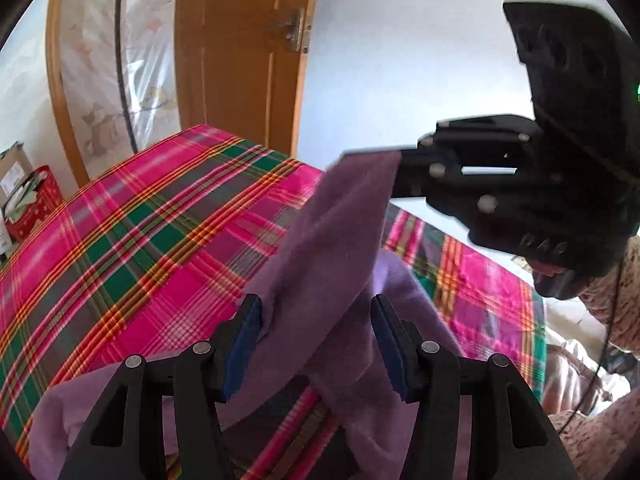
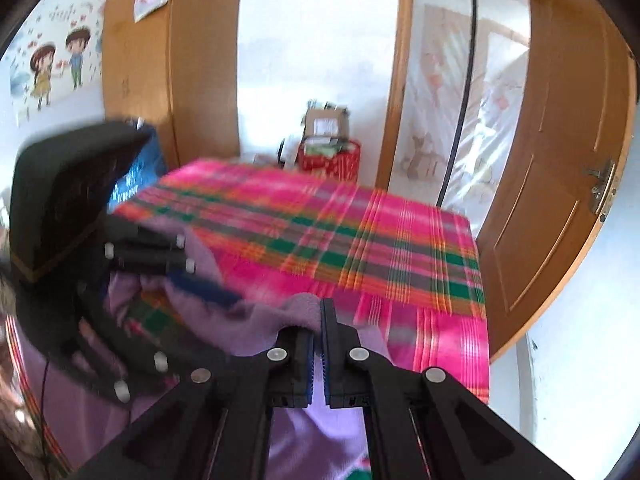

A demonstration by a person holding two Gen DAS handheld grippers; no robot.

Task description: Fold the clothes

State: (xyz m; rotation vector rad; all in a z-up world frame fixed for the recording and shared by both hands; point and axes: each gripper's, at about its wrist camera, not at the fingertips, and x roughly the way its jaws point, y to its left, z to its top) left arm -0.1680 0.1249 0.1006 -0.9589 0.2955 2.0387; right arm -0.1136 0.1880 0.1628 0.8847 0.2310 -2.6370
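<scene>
Purple garment (image 1: 328, 248) between both grippers' jaws

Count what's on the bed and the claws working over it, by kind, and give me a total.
Soft purple fleece garment: 1
Pink and green plaid bedcover: 1
Black two-finger claws: 2, left claw and right claw
Total: 4

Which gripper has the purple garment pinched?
The right gripper: shut on the purple garment's edge, lifting it. The left gripper's jaws stand open around the cloth.

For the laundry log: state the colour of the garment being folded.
Plain lilac purple garment, clearest in the left wrist view.
</scene>
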